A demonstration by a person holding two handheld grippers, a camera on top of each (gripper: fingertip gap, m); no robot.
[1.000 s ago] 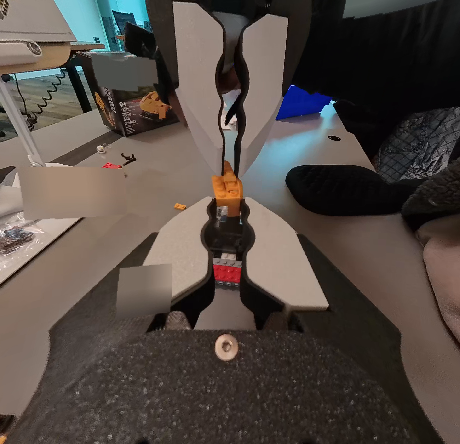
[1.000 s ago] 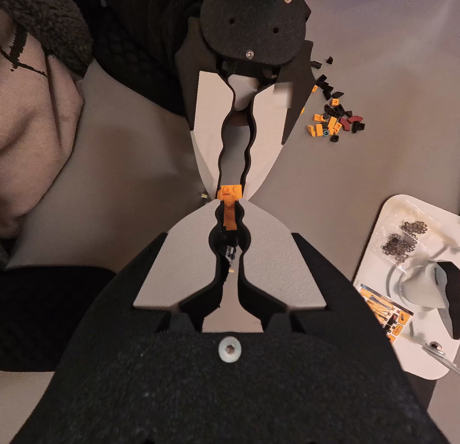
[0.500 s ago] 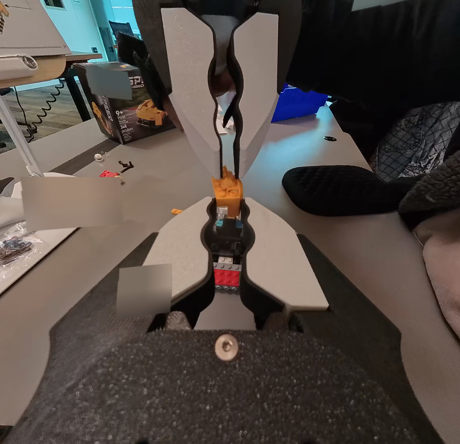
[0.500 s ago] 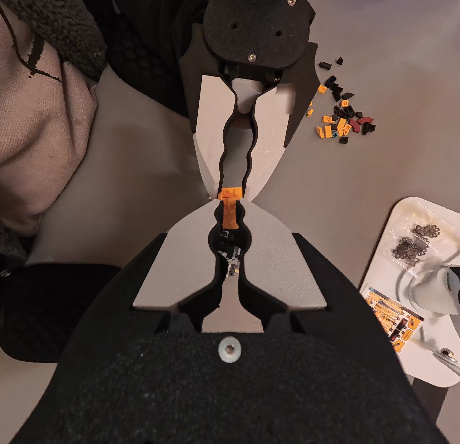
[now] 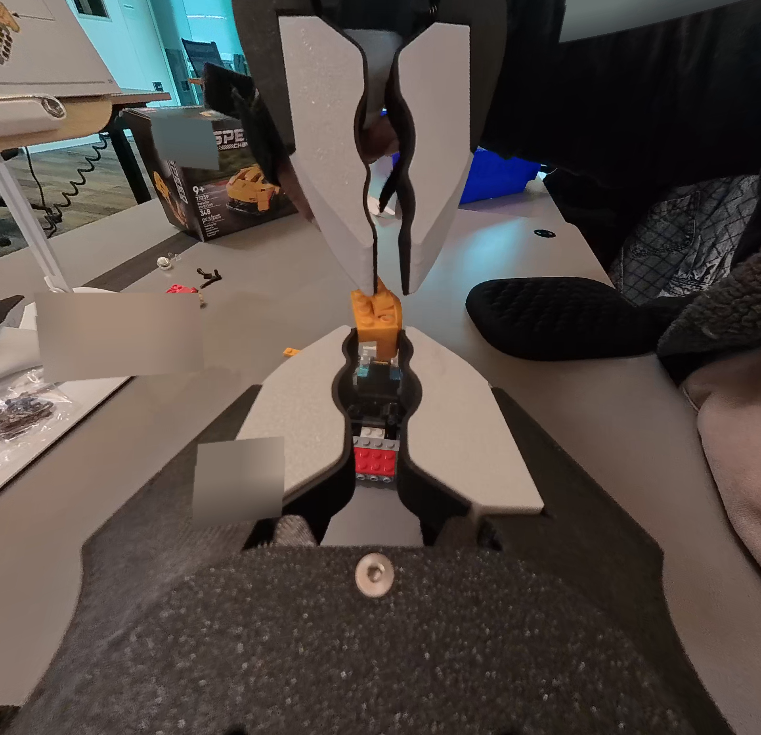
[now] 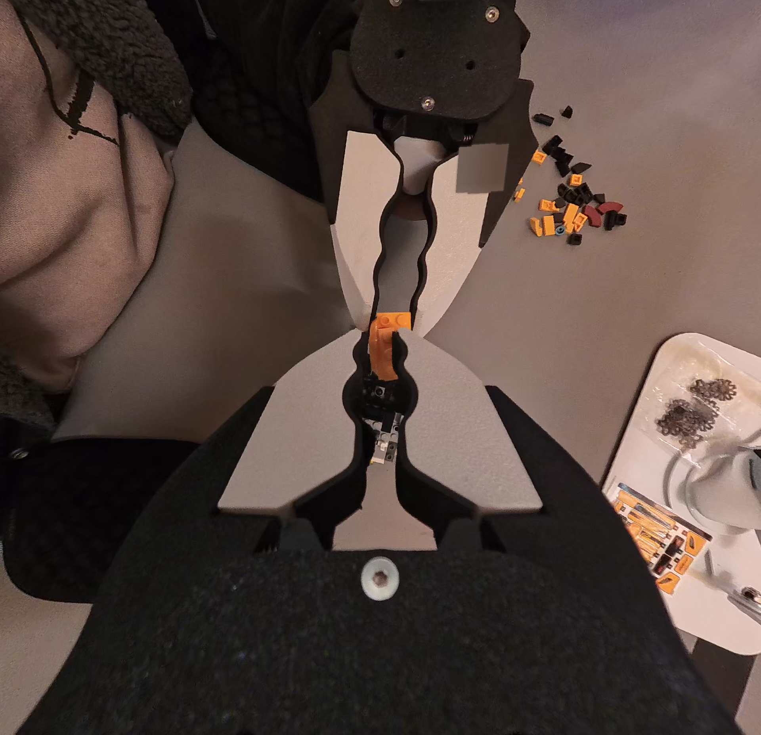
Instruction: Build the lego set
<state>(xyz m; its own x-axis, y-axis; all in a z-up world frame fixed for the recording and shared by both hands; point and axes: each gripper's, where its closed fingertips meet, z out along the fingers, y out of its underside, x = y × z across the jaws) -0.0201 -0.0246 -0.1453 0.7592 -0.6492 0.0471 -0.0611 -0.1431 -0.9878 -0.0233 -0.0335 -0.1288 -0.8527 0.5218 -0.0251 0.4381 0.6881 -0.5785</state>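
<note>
The left gripper (image 5: pixel 376 336) has its fingers clamped on the lego model (image 5: pixel 375 418), held above the desk (image 5: pixel 514 254). The right gripper (image 5: pixel 387 291) meets it tip to tip, fingers a little apart, one touching the model's orange end. Loose bricks (image 6: pixel 574 208) lie beside them; the set's box (image 5: pixel 214 184) stands farther back, and bagged parts (image 6: pixel 687 414) rest on a white tray (image 6: pixel 642 616).

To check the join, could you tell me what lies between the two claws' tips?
The orange brick topping the lego build in the left claw; the right claw touches it, shown best in the left wrist view.
</note>
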